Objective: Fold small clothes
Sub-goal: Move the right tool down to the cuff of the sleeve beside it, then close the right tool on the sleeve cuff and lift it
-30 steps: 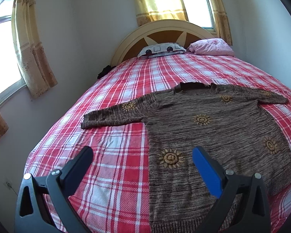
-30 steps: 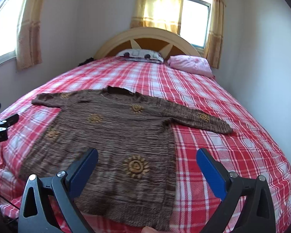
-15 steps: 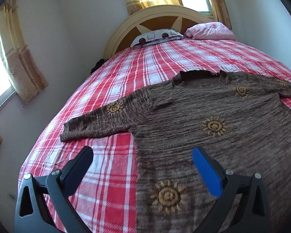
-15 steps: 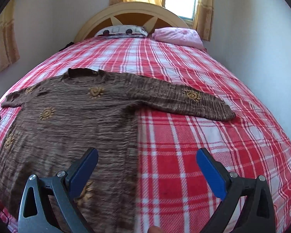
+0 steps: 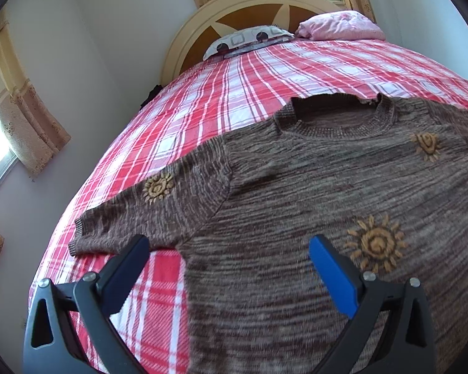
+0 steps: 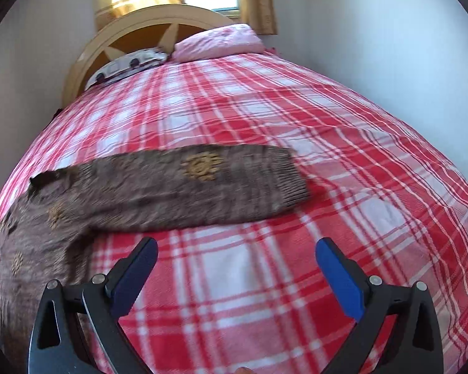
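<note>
Holding both claws open over the bed, you grip nothing with either. Your left claw hangs above the brown sweater, its jaws spread wide: one fingertip over the plaid sheet just below the left sleeve, the other over the sweater body beside a yellow sun motif. The armpit seam lies between the two jaws. The sweater lies flat, face up, collar toward the headboard, sleeves spread to the sides.

Your right claw is also spread wide, over bare red-and-white plaid sheet. The right sleeve stretches across the bed just beyond the fingertips, cuff pointing toward the wall side, one sun motif on it. The sweater body runs off to the lower left of that view; this part is blurred.

A patterned pillow and a pink pillow rest against the headboard, well apart from the sweater.
</note>
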A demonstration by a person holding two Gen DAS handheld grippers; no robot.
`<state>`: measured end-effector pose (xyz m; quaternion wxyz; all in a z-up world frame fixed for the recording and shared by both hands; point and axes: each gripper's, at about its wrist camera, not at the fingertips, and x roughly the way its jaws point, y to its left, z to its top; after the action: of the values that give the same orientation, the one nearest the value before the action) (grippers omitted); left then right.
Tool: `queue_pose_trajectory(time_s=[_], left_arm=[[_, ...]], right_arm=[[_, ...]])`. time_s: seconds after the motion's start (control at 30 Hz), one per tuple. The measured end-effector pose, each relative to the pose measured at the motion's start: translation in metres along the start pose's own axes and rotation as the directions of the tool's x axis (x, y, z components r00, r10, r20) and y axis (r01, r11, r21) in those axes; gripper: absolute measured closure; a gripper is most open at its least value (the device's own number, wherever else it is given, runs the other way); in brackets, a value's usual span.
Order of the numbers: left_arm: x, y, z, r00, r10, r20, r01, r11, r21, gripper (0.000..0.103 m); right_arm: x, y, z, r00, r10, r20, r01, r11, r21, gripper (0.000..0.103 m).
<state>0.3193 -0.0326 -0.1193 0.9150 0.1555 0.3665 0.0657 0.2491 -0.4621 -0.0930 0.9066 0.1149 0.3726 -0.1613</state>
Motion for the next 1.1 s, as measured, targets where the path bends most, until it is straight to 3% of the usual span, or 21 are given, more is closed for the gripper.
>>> queue_pose_trajectory(time_s=[0.2, 0.23, 0.3, 0.37, 0.6, 0.83, 0.93, 1.0, 1.1], left_arm=[[0.023, -0.004, 0.009, 1.000, 0.011, -0.022, -0.011, 1.000, -0.005, 0.000], [0.027, -0.003, 0.011, 1.000, 0.013, -0.028, -0.013, 1.000, -0.012, 0.000], [0.034, -0.003, 0.012, 0.999, 0.013, -0.038, -0.013, 1.000, -0.020, 0.000], [0.040, -0.003, 0.013, 0.998, 0.007, -0.056, -0.009, 1.000, -0.025, 0.000], [0.052, -0.002, 0.012, 0.994, -0.032, -0.101, 0.028, 0.999, -0.038, 0.000], [0.053, -0.002, 0.013, 0.993, -0.052, -0.105, 0.047, 0.998, -0.045, 0.000], [0.048, -0.006, 0.023, 0.991, -0.099, -0.094, 0.095, 0.995, -0.041, 0.000], [0.043, -0.015, 0.037, 0.993, -0.104, -0.057, 0.103, 0.995, -0.007, 0.000], [0.046, -0.033, 0.058, 0.994, -0.110, -0.027, 0.111, 0.993, 0.043, 0.000]], right_arm=[[0.023, -0.036, 0.014, 1.000, -0.018, -0.019, 0.019, 0.996, 0.083, 0.004], [0.026, -0.039, 0.015, 1.000, -0.008, -0.026, 0.010, 0.996, 0.093, 0.008], [0.037, -0.045, 0.018, 0.998, 0.021, -0.056, -0.014, 0.993, 0.119, 0.032], [0.049, -0.051, 0.020, 0.995, 0.051, -0.091, -0.037, 0.988, 0.147, 0.043], [0.065, -0.056, 0.029, 0.994, 0.069, -0.082, -0.051, 0.977, 0.206, 0.045], [0.074, -0.054, 0.036, 0.995, 0.077, -0.071, -0.060, 0.975, 0.216, 0.076], [0.076, -0.053, 0.035, 0.996, 0.071, -0.062, -0.057, 0.975, 0.214, 0.081], [0.075, -0.048, 0.036, 0.997, 0.062, -0.049, -0.052, 0.982, 0.184, 0.093], [0.068, -0.041, 0.038, 0.997, 0.078, -0.015, -0.074, 0.983, 0.168, 0.094]])
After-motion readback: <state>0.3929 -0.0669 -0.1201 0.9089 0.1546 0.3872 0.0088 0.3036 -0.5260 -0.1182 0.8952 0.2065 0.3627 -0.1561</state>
